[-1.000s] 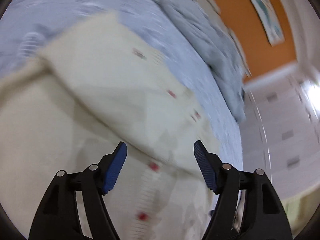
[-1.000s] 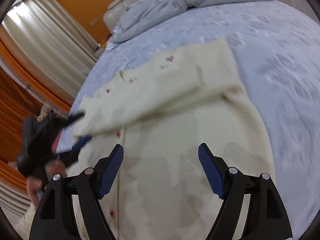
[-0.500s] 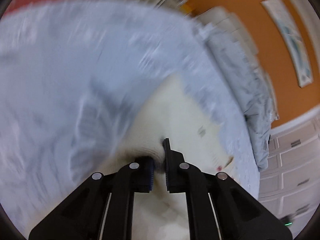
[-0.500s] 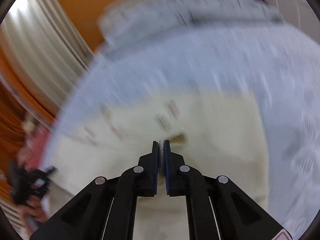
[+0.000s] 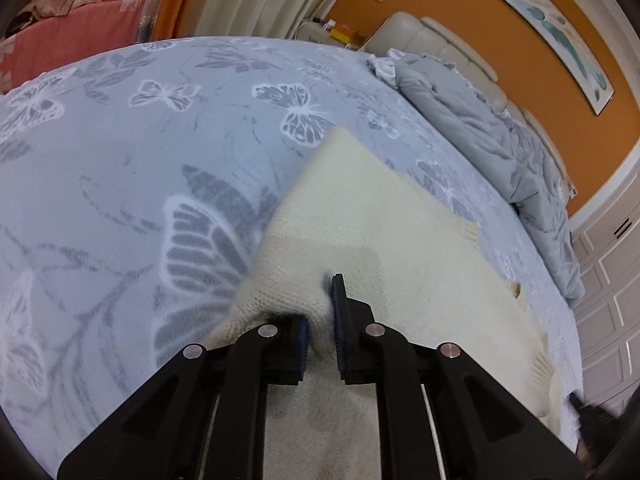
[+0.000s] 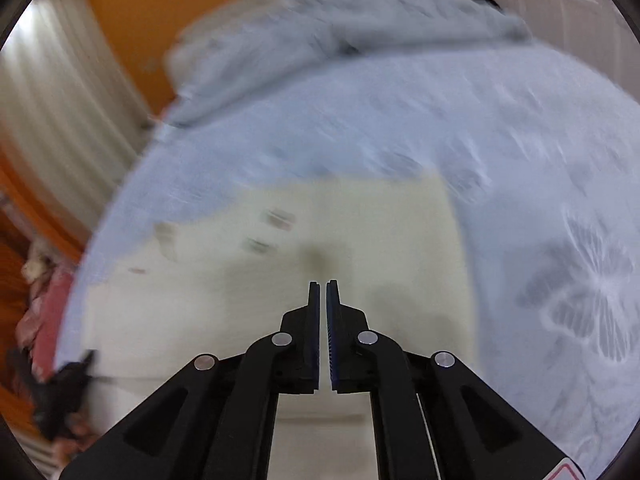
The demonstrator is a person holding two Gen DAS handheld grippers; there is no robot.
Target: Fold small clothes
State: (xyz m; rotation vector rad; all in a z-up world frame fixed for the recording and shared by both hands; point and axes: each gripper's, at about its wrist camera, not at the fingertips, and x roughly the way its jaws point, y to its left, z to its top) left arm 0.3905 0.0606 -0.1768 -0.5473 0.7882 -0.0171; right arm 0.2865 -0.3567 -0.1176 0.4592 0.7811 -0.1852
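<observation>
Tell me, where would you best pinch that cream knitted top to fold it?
Probably at an outer edge, as the left gripper does: its fingers are shut on a raised bunch of the cream sweater at the side hem, coming in low from the near side. The soft knit gathers easily there.

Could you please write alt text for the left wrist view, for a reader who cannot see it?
The left gripper is shut on a fold of a cream knit sweater lying on a blue butterfly-print bedspread. A rumpled grey duvet lies along the far edge, below an orange wall.
</observation>
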